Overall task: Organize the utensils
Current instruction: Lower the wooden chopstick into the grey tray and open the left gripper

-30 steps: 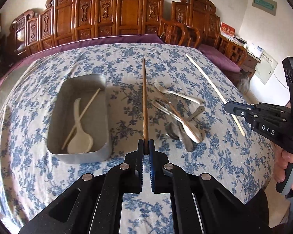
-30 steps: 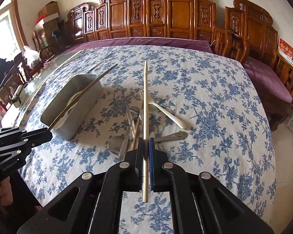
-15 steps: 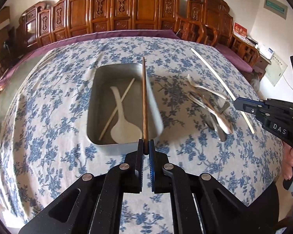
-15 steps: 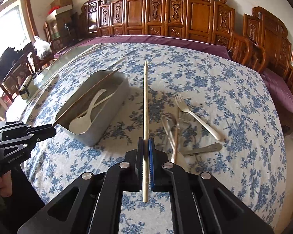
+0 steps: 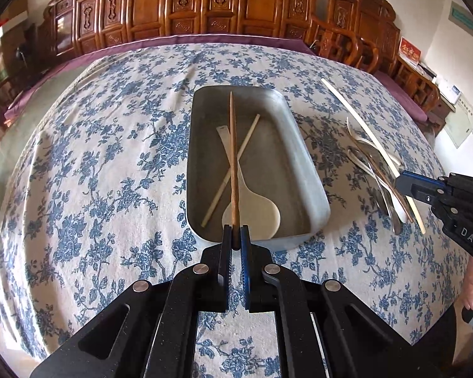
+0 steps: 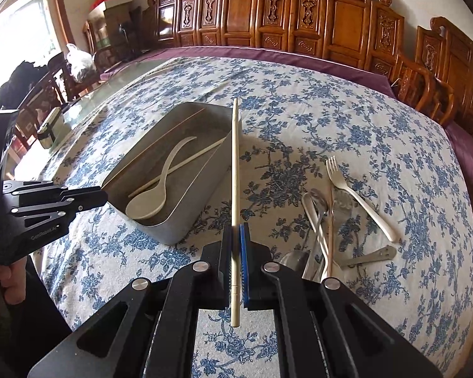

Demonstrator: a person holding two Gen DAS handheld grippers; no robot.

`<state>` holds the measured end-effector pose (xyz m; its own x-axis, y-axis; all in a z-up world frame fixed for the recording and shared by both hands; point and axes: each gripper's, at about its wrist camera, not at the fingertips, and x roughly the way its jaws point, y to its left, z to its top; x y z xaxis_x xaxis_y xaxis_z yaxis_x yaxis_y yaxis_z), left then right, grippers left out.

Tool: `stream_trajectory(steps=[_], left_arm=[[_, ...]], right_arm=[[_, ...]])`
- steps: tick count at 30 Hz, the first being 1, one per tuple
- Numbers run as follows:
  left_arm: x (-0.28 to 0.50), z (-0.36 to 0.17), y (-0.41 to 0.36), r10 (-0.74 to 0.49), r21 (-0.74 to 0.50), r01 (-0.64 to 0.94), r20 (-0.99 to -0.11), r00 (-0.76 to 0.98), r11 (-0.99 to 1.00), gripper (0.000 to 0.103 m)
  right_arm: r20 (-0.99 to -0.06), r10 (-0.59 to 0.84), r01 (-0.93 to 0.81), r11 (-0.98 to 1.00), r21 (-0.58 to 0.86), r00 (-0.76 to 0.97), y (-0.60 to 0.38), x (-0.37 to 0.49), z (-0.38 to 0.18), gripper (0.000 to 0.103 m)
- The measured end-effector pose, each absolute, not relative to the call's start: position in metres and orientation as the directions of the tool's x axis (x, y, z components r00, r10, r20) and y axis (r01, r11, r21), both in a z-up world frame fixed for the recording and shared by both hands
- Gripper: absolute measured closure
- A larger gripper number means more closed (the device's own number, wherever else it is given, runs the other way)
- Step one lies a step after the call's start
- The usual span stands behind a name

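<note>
1. We hold the left gripper (image 5: 235,242) with its jaws pinched on the near end of a brown wooden chopstick (image 5: 234,163). The stick points forward, away from the jaws, and extends over the metal tray (image 5: 302,160).

2. We hold the right gripper (image 6: 236,242) with its jaws clamped on a pale chopstick (image 6: 235,170). The grip sits some way along the stick, so a short end projects back behind the jaws. The long end points forward, and in the right wrist view its tip overlaps the tray's right wall.

3. The tray stands on a table covered with a blue floral cloth (image 5: 104,163). It is rectangular with rounded corners.

4. Inside the tray lie a pale spoon (image 5: 255,211) and a second pale chopstick (image 5: 230,170). The two cross each other near the middle of the tray, and the spoon's bowl rests at the near end.

5. To the right of the tray, apart from it, a loose pile of utensils (image 6: 324,230) lies on the cloth. It includes a pale fork (image 6: 359,198), metal spoons and a metal handle that points to the right. We cannot count the pieces exactly, since they overlap.

6. In the left wrist view the right gripper appears at the right edge, above the pile. In the right wrist view the left gripper appears at the left edge, level with the tray's near corner.

7. Carved wooden chairs (image 6: 299,19) stand along the far side of the table.
</note>
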<state>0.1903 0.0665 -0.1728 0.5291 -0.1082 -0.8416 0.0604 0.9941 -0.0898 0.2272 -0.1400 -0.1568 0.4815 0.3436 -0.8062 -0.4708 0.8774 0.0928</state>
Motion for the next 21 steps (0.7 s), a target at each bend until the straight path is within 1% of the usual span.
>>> stream_trajectory(steps=[21], left_arm=[[0.205,-0.180,0.081,-0.149,-0.145,0.051,-0.821,0.551,0.988,0.099]], right_arm=[[-0.814,0.343,-0.502,0.862,0.073,0.469,-0.117,0.228,-0.152,0.097]])
